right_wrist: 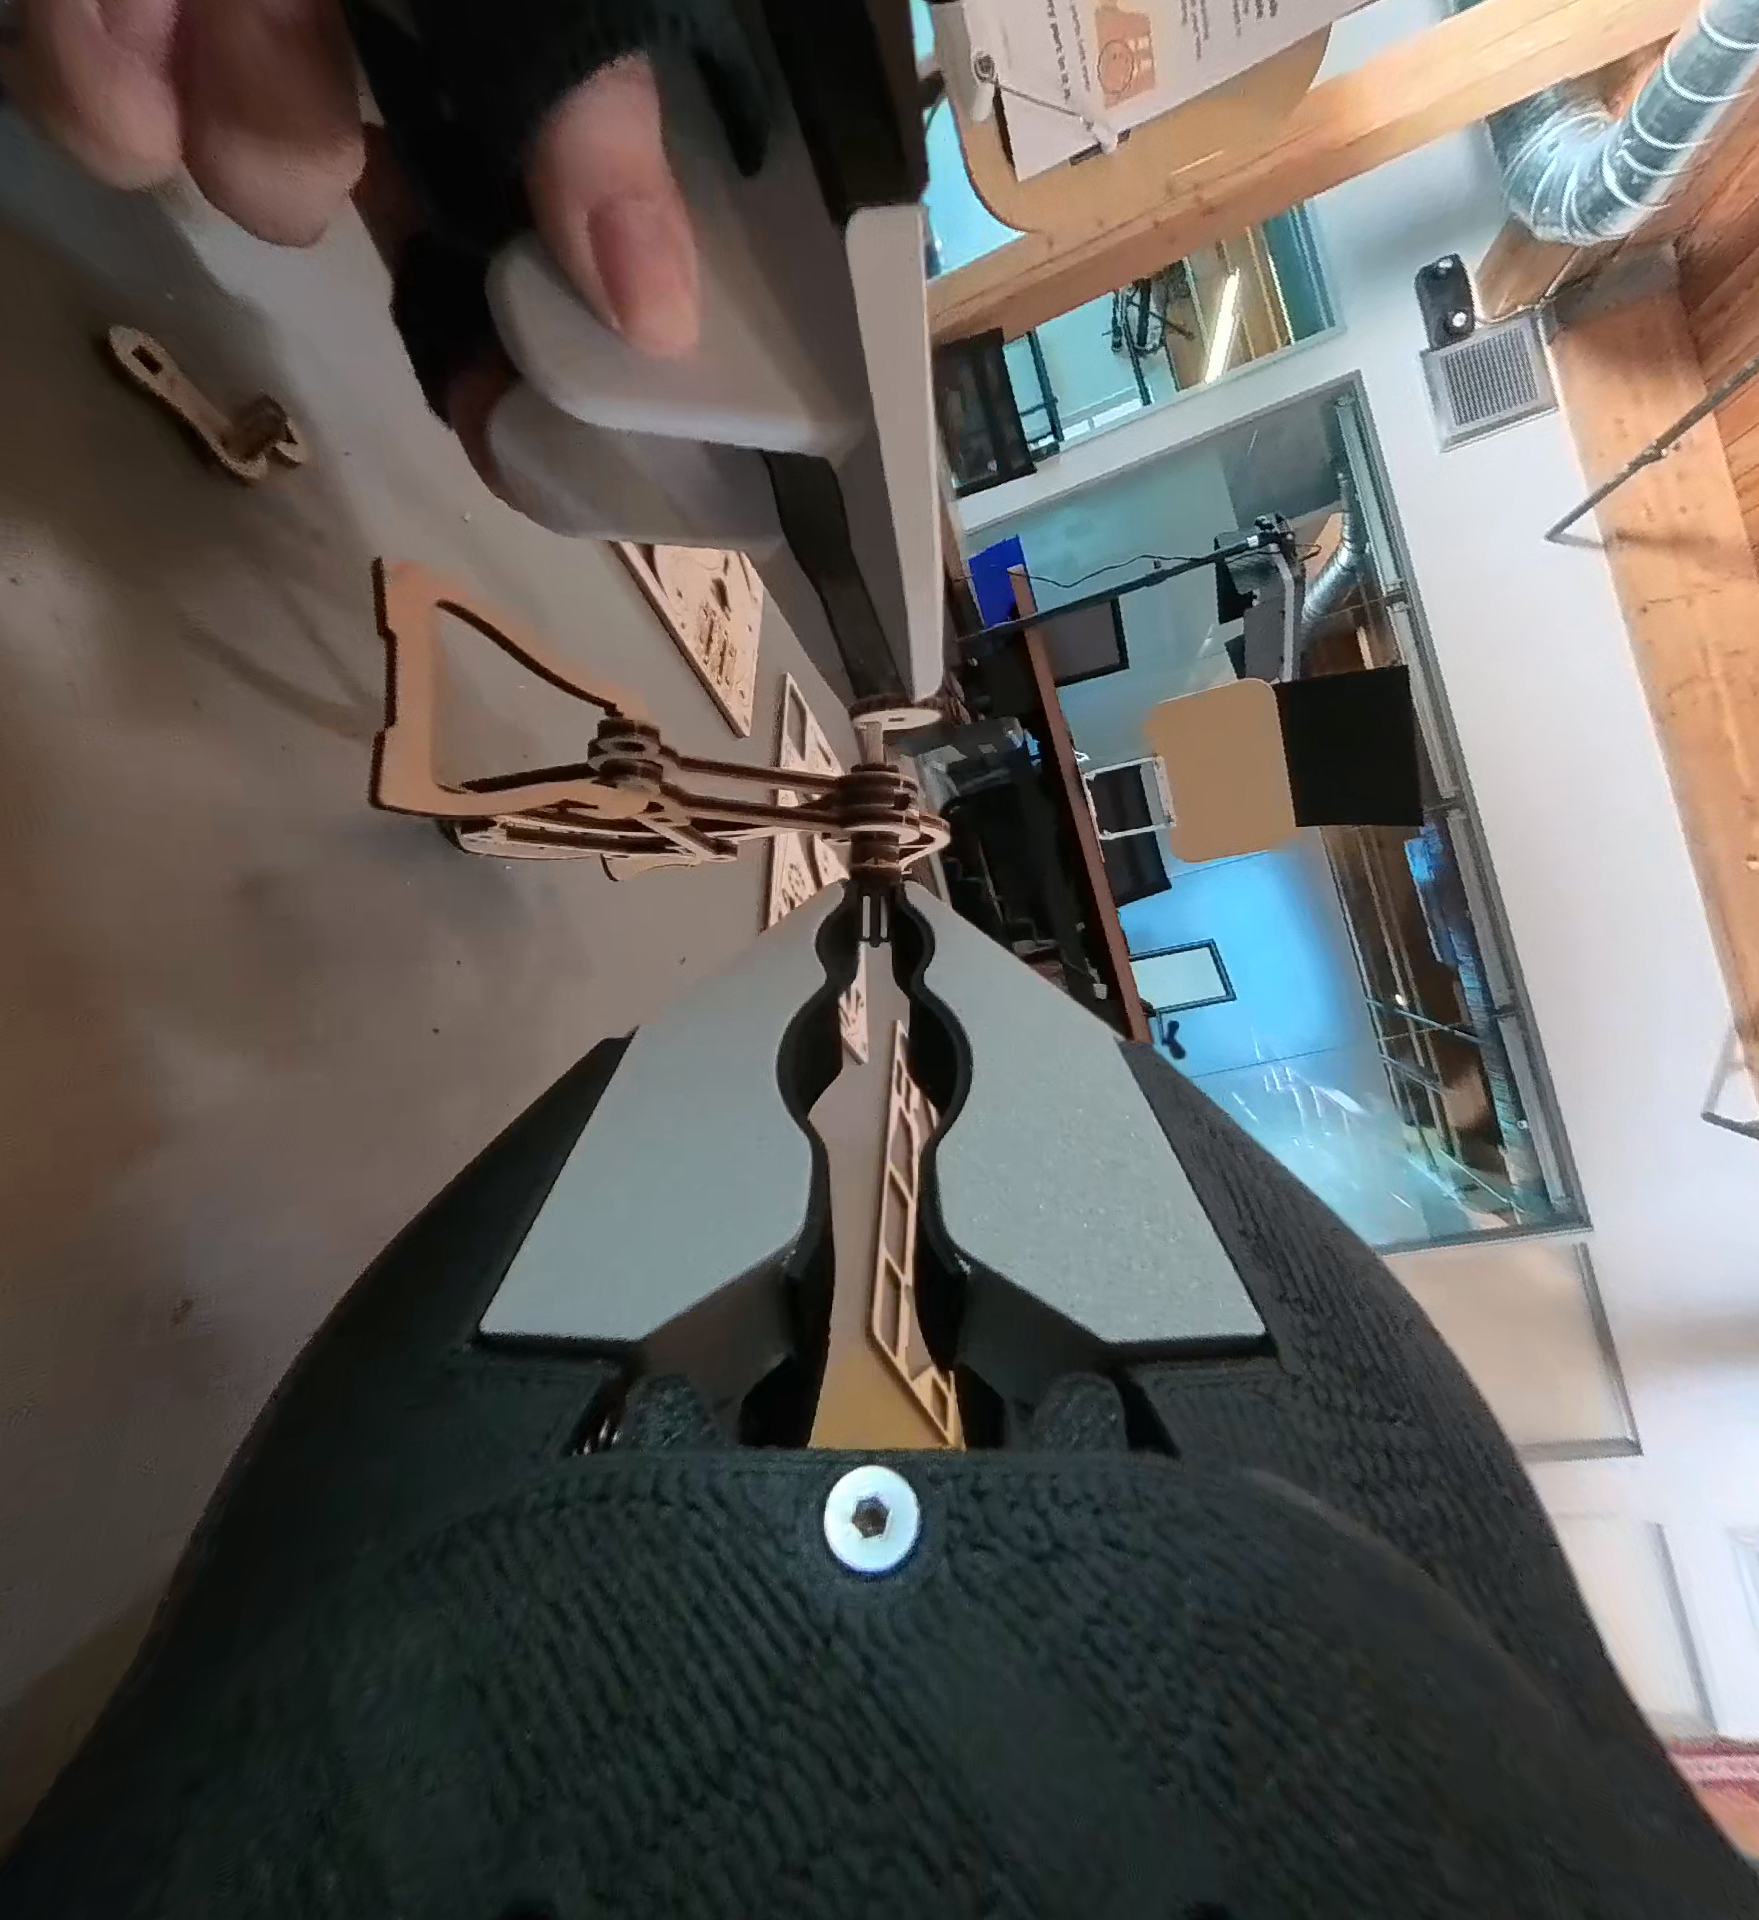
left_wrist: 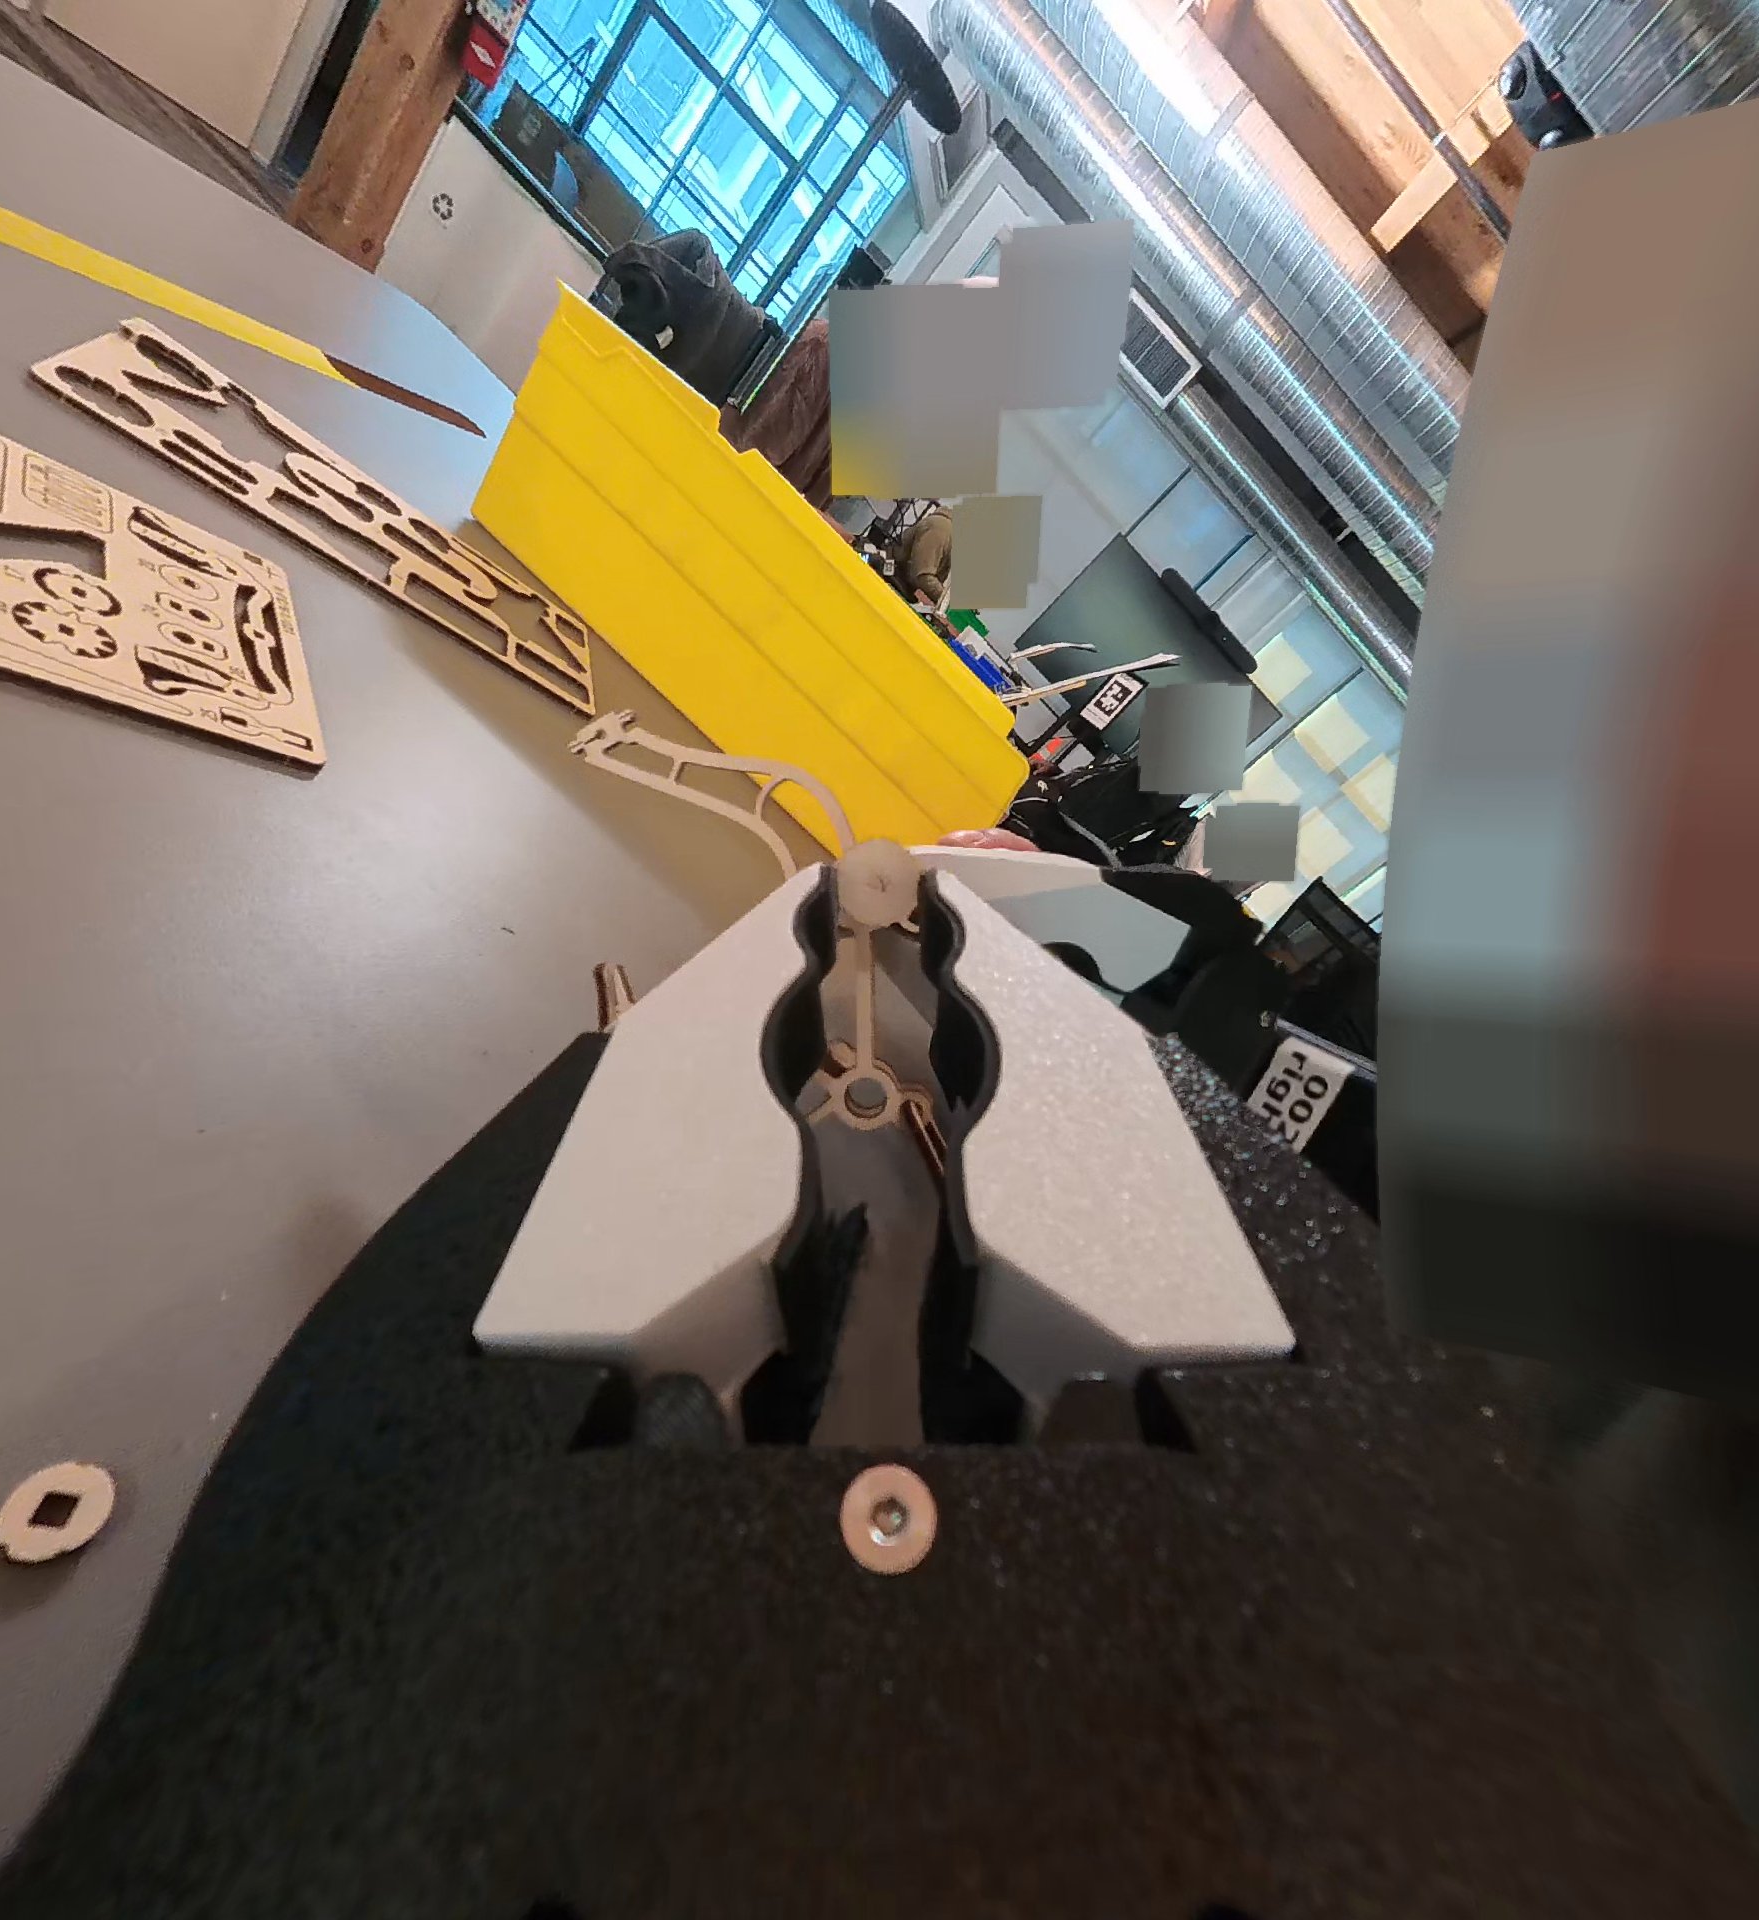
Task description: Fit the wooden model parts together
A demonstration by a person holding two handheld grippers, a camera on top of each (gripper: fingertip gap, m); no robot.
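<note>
My left gripper [left_wrist: 876, 906] is shut on a small round wooden disc [left_wrist: 872, 876] at its fingertips. Thin arms of the wooden model [left_wrist: 688, 771] show beyond and between the fingers. In the right wrist view my right gripper [right_wrist: 873, 921] is shut on the end of a stacked hub of the wooden model [right_wrist: 542, 795], held on edge above the grey table [right_wrist: 179, 935]. The left gripper's finger [right_wrist: 911, 540] comes down from above and holds the disc [right_wrist: 890, 715] at the top of the hub's pin. A hand [right_wrist: 636, 260] grips the left tool.
Cut-out wooden sheets [left_wrist: 127, 603] [left_wrist: 355, 509] lie on the table at the left. A yellow bin [left_wrist: 750, 582] stands behind them. A small wooden washer [left_wrist: 52, 1512] lies near the front left. A loose wooden link [right_wrist: 200, 405] lies on the table.
</note>
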